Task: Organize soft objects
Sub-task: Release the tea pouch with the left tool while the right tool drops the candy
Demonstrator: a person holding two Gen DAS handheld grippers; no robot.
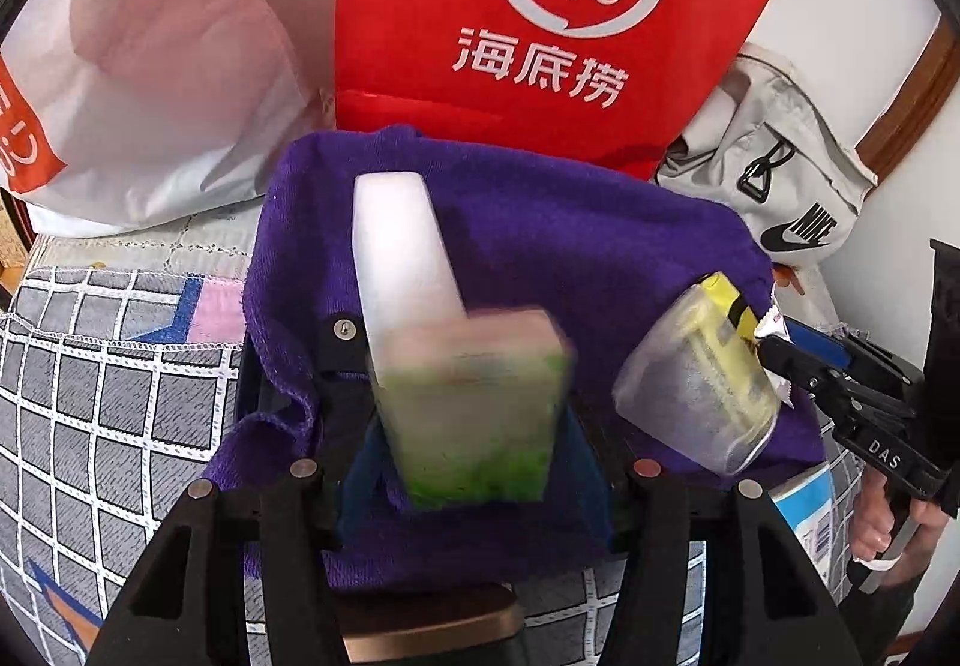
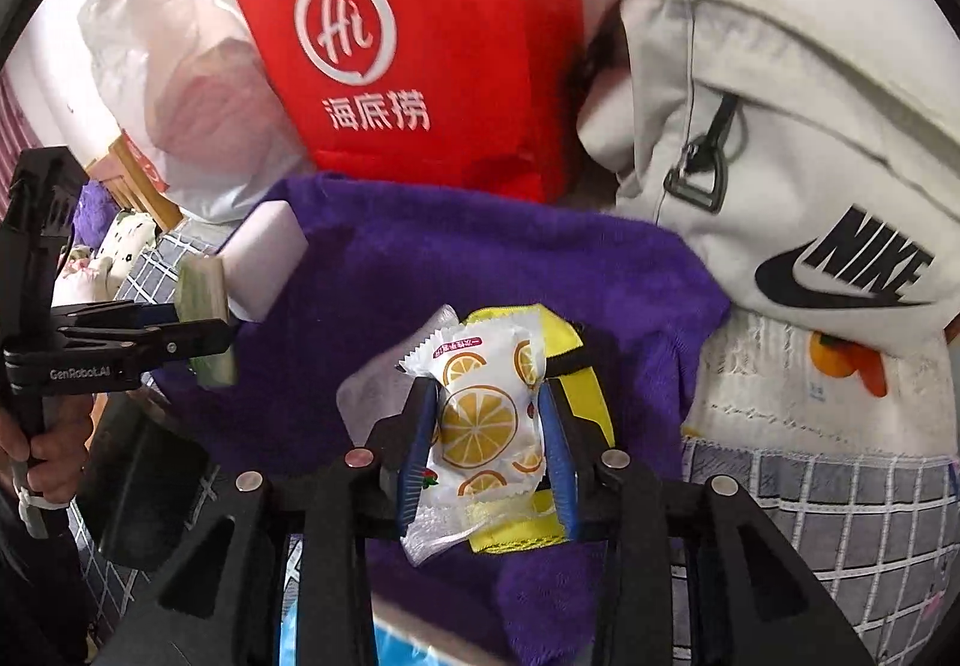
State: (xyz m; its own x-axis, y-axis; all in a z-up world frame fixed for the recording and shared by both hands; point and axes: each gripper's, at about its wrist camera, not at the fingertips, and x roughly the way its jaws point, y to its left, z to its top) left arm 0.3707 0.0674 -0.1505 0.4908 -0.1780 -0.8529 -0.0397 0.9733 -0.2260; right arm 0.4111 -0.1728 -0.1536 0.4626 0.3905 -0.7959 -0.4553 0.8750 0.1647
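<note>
Left to right: white plastic bag [image 1: 150, 84] with orange print, then the red bag [image 1: 540, 18] reading "Hi 海底捞", then a pale grey bag [image 2: 810, 156] marked NIKE. All sit at the far edge of the checked bed [image 1: 108, 366], behind a purple towel [image 1: 540, 246].

The left hand-held gripper [image 1: 474, 444], "GenRobot.AI" on its side, is clamped on a blurry green-and-white pack [image 1: 480, 414], long axis pointing away.

The right hand-held gripper [image 2: 486, 450] is pinching an orange-slice snack packet [image 2: 480, 426], lengthwise between the blue fingers [image 2: 555, 450], over the towel's middle; its small print is unreadable.
</note>
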